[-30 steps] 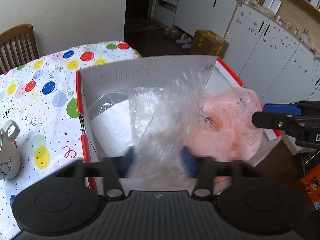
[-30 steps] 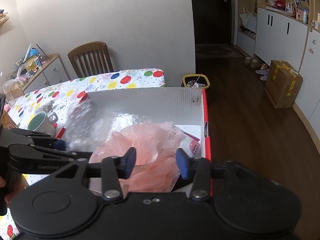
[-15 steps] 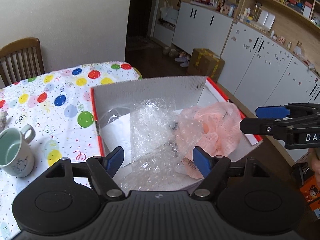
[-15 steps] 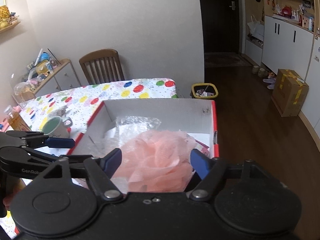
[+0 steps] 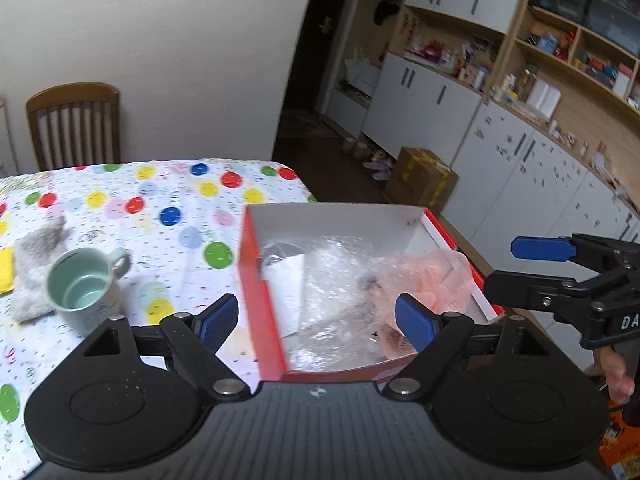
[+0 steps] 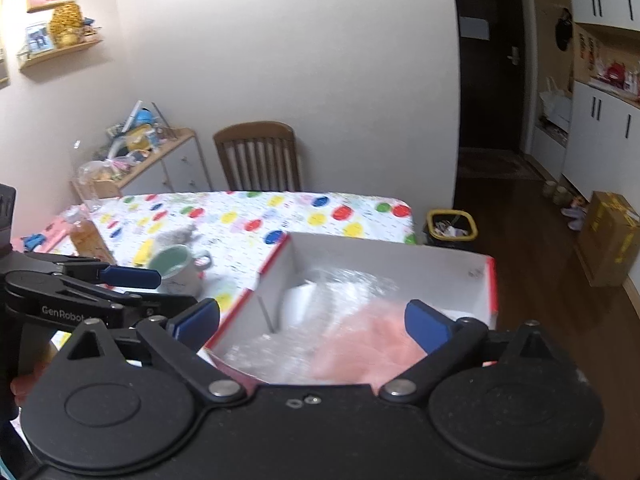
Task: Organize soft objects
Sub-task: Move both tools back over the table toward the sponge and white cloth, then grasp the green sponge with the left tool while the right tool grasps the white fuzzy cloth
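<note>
A red-edged cardboard box point(image 5: 256, 280) stands at the table's right end. Inside lie clear bubble wrap point(image 5: 336, 292) and a pink mesh sponge point(image 5: 432, 280), side by side; both also show in the right wrist view, the bubble wrap point(image 6: 352, 284) and the sponge point(image 6: 368, 344). My left gripper point(image 5: 316, 322) is open and empty, above the box's near edge. My right gripper point(image 6: 312, 322) is open and empty, above the box. A grey fluffy cloth point(image 5: 40, 264) and a yellow item point(image 5: 6, 270) lie on the table to the left.
A pale green mug point(image 5: 82, 290) stands left of the box on the balloon-print tablecloth point(image 5: 160, 200). A wooden chair point(image 5: 74, 126) is at the far side. White cabinets point(image 5: 540, 184) and a cardboard carton point(image 5: 422, 176) stand to the right.
Both grippers let go: the left released the bubble wrap, the right the pink sponge. Both opened wide, pulled back and rose. The two soft things now rest in the box.
</note>
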Action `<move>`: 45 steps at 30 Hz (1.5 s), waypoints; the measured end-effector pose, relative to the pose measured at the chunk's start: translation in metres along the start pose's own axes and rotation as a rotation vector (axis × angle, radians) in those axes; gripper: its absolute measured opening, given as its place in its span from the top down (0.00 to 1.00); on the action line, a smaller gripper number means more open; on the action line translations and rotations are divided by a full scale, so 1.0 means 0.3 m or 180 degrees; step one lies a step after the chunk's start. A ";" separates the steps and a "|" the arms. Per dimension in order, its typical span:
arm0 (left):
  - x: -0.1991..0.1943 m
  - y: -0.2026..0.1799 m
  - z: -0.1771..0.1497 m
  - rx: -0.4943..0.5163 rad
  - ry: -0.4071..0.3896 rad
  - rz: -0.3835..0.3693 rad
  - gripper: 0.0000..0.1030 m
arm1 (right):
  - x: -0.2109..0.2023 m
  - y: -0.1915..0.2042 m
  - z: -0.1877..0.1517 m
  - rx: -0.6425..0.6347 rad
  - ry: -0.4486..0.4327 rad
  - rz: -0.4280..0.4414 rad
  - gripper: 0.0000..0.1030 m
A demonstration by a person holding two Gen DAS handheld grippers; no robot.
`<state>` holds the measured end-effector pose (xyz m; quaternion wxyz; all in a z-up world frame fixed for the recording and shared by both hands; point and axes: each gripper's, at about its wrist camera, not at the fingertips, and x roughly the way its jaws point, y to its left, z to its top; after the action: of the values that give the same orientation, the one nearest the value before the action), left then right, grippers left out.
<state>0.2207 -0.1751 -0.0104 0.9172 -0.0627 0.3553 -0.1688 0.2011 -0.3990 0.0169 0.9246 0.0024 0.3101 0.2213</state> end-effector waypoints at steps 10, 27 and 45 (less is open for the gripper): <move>-0.117 0.203 -0.030 -0.0276 -0.0050 0.0240 0.02 | 0.079 0.182 0.057 -0.0071 0.0023 0.0190 0.02; -0.351 0.685 -0.123 -0.0469 -0.0366 0.0822 0.01 | 0.368 0.602 0.141 -0.0238 0.0217 0.0494 0.03; -0.372 1.169 -0.256 -0.0726 -0.0327 0.1504 0.01 | 0.833 0.901 0.236 -0.0466 0.0720 0.0451 0.17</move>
<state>0.1851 0.1927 -0.0793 0.9351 -0.0895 0.3297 0.0945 0.3090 -0.0431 -0.0306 0.8635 -0.0681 0.3943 0.3070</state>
